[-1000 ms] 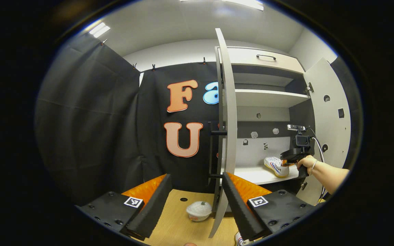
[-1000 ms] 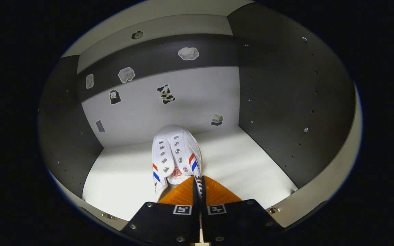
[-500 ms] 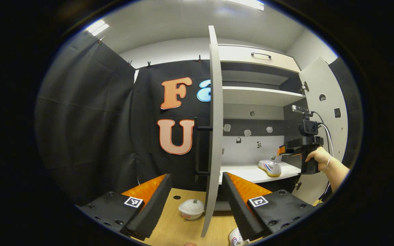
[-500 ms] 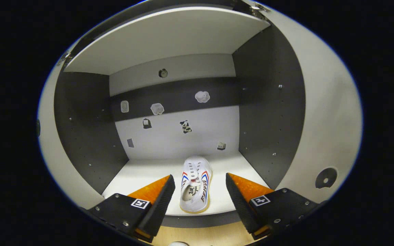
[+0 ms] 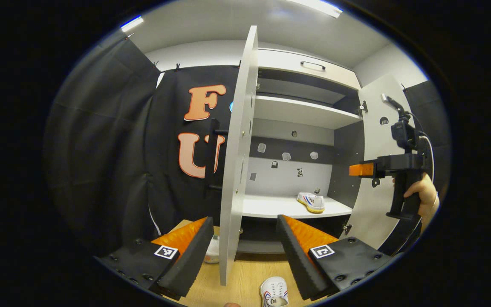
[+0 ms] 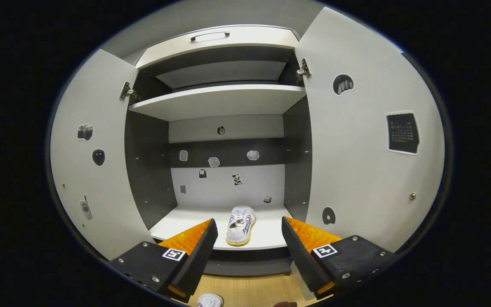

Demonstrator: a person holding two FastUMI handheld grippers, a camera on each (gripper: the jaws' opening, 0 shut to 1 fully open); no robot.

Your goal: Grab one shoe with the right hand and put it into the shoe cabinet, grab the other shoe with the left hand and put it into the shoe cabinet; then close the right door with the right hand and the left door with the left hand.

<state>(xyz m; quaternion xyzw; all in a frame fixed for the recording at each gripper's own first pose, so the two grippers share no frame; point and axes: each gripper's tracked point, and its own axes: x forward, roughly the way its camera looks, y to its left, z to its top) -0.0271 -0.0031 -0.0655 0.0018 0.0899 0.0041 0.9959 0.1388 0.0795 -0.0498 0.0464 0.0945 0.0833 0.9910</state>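
One shoe shelved, one on the floor, both doors swung wide.

Left gripper view: left gripper spread, pinching nothing, aimed at the thin edge of the left door standing at 12 o'clock. Second shoe on the wooden floor at 6 o'clock, apart from the door's lower corner. Shelved shoe at 2 o'clock near the shelf's front lip. Right gripper at 3 o'clock, held by a hand before the right door.

Right gripper view: right gripper spread and empty, facing the shoe cabinet. First shoe at 12 o'clock on the lower shelf, open shelf room at 10 o'clock. Other shoe on the floor at 6 o'clock.
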